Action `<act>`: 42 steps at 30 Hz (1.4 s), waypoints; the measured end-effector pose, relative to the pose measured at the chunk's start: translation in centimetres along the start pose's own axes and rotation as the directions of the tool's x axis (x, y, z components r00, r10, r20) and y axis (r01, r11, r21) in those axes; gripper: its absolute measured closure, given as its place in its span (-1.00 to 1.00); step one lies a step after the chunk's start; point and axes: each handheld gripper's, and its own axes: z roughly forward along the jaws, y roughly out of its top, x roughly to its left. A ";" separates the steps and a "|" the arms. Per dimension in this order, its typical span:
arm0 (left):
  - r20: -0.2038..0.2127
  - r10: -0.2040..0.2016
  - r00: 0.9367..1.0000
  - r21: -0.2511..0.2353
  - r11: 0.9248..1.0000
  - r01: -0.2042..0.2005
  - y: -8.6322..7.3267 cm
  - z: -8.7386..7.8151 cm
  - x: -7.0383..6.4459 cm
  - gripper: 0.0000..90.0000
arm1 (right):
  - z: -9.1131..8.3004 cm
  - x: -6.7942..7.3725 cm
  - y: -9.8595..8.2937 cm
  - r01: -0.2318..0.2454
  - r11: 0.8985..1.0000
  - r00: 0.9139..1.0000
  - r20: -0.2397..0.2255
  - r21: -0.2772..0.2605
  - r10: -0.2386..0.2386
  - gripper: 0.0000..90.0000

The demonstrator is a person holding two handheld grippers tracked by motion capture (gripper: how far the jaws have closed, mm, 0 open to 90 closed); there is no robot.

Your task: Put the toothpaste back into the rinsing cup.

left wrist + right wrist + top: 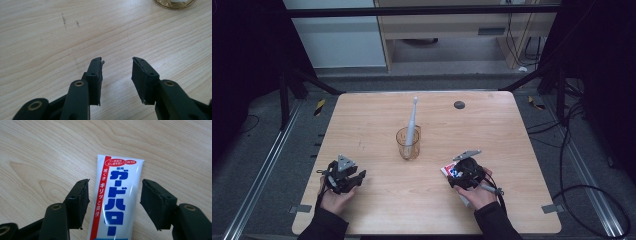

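The toothpaste tube lies flat on the pale wood-grain table, a smooth, glossy white plastic tube with a straight crimped end pointing away from the right gripper; bold blue Japanese characters run down its face, a red stripe along one side carries white Japanese writing, and small red-outlined labels sit near the crimped end. In the high view the tube is at the right front of the table, mostly covered by the right gripper and the hand that holds it. The right gripper's black, matte jaws stand spread, one on each side of the tube, not touching it. The left gripper rests low over bare wood at the left front, its jaws apart with nothing between them; their rubbery pads look worn and frayed at the edges. Between the two hands and farther back stands a clear amber-tinted cup with a slim white electric toothbrush leaning upright in it. A small dark round disc sits near the table's far edge
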 end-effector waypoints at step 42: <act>0.008 0.008 1.000 0.011 1.000 -0.008 0.1 0.2 -0.2 0.32 | 2.6 -0.3 0.2 -0.011 0.995 1.000 0.006 0.101 0.011 -0.19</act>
